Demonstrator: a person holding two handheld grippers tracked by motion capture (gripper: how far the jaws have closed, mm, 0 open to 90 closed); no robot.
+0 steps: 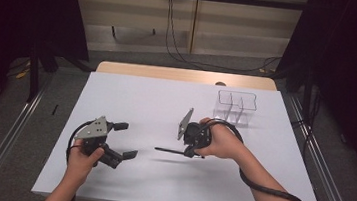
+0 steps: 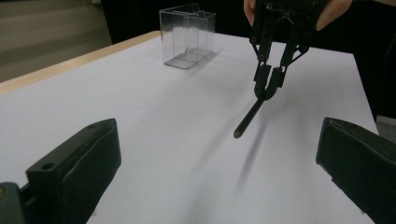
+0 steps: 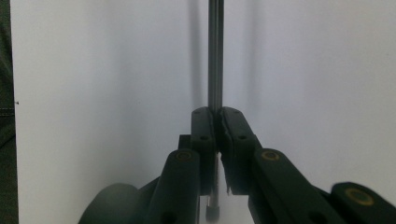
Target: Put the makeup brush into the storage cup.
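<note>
A big white table (image 1: 133,176) takes up most of the high view, with a strip of bare wood at its far edge. Grey floor and dark curtains lie around it, and black cables run along the floor by the far wall.

Near the far right part of the table stands a clear plastic box (image 1: 236,107) with walls inside that split it into parts. It is see-through, so its edges are hard to make out. Nothing lies between it and the hands.

The left gripper (image 1: 125,140) sits at the near left of the table, held in the left hand (image 1: 82,158). Its jaws are spread wide apart with nothing between them. In the left gripper view both jaws are cut off at the bottom edge.

The right gripper (image 2: 267,83) is in the right hand (image 1: 222,141), near the middle of the table. Its jaws are squeezed tight on a thin black stick (image 2: 248,119). The stick pokes out to the left, above the table, with its shadow below it. In the right gripper view the stick's far end runs off the top edge, and its near end is partly hidden behind the jaws.
</note>
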